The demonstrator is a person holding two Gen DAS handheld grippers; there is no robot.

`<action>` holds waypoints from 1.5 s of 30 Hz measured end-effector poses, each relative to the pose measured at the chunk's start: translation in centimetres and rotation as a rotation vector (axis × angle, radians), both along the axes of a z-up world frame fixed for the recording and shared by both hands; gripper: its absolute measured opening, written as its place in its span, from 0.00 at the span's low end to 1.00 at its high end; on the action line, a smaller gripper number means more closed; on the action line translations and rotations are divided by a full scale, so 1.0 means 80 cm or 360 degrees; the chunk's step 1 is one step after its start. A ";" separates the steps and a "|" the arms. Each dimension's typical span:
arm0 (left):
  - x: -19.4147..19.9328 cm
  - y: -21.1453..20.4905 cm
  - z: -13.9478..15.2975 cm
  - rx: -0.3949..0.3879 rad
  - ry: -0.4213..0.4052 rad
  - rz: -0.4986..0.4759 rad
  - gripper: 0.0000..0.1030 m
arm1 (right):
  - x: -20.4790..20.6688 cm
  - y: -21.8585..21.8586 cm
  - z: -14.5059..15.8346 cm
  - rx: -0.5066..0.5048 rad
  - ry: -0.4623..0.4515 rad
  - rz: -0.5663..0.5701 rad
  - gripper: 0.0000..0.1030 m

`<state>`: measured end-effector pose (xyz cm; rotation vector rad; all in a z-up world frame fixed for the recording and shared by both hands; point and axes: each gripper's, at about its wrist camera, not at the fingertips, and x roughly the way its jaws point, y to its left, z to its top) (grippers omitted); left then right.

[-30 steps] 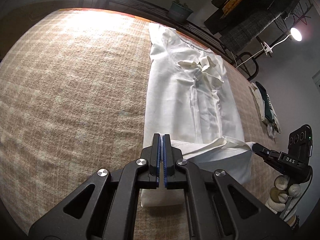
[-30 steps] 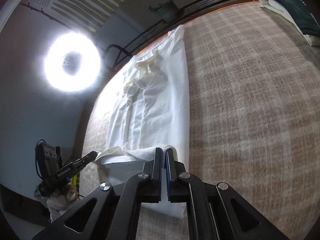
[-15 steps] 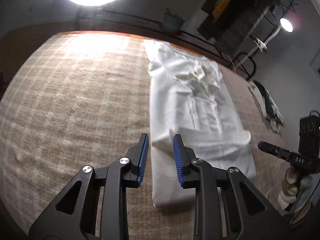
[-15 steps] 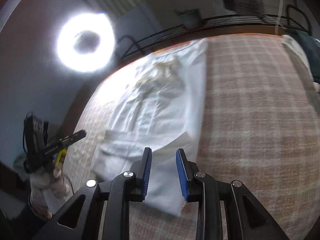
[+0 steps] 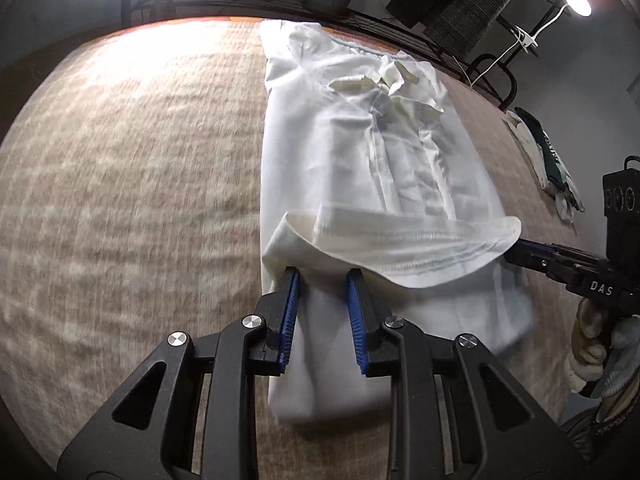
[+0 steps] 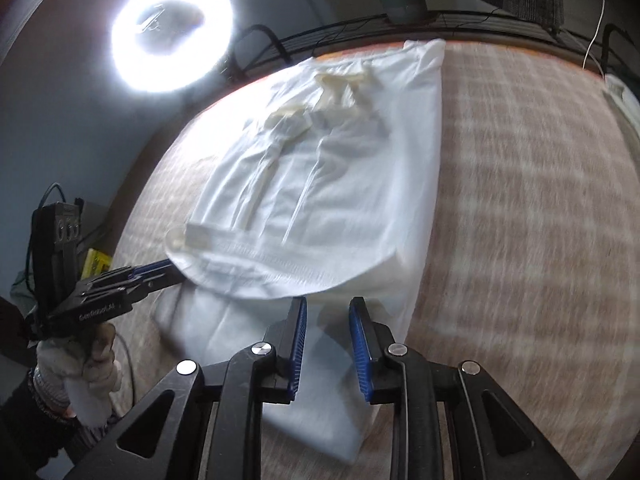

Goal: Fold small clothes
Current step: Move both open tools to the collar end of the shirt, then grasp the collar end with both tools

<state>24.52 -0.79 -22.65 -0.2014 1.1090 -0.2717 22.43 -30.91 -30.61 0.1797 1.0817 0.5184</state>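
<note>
White garment [image 5: 372,168] lies folded on the checked cloth [image 5: 132,168]; both hand-held grippers, left [image 5: 323,276] and right [image 6: 327,304], hover spread, empty.

The white garment [image 5: 360,168]'s near end is smeared by motion blur, and its turned-up hem [image 5: 400,248] hides the cloth beneath. The plaid cover [image 6: 520,220] streaks toward the frame edge — its weave unreadable. The striped clothes [image 5: 552,160] far off are too small to identify — the right view crops them.
</note>
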 end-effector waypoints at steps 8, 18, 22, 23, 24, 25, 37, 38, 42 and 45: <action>0.064 -0.002 0.025 0.0103 -0.0119 0.0046 0.23 | 0.039 -0.017 0.019 -0.0051 -0.0034 -0.0060 0.26; 0.197 0.033 0.028 0.0064 -0.0183 0.0139 0.35 | 0.150 -0.061 0.035 0.0070 -0.0188 -0.0177 0.38; 0.255 0.052 0.013 0.0004 -0.0163 0.0209 0.35 | 0.206 -0.078 0.036 0.0223 -0.0173 -0.0222 0.39; 0.272 0.058 0.006 -0.0032 -0.0140 0.0227 0.35 | 0.223 -0.082 0.035 0.0264 -0.0165 -0.0235 0.39; 0.280 0.062 0.001 -0.0048 -0.0124 0.0239 0.35 | 0.236 -0.082 0.034 0.0278 -0.0164 -0.0248 0.39; 0.290 0.065 -0.003 -0.0065 -0.0115 0.0250 0.35 | 0.249 -0.083 0.033 0.0289 -0.0160 -0.0258 0.40; 0.350 0.070 -0.021 -0.0125 -0.0132 0.0262 0.35 | 0.352 -0.070 0.004 0.0261 -0.0126 -0.0198 0.09; 0.351 0.068 -0.021 -0.0105 -0.0141 0.0260 0.35 | 0.357 -0.069 0.003 0.0267 -0.0115 -0.0192 0.01; 0.348 0.054 -0.020 -0.0016 -0.0177 0.0227 0.35 | 0.367 -0.052 0.013 0.0051 -0.0197 -0.0143 0.01; 0.346 0.048 -0.018 0.0006 -0.0179 0.0184 0.35 | 0.364 -0.056 0.014 0.0060 -0.0207 -0.0161 0.24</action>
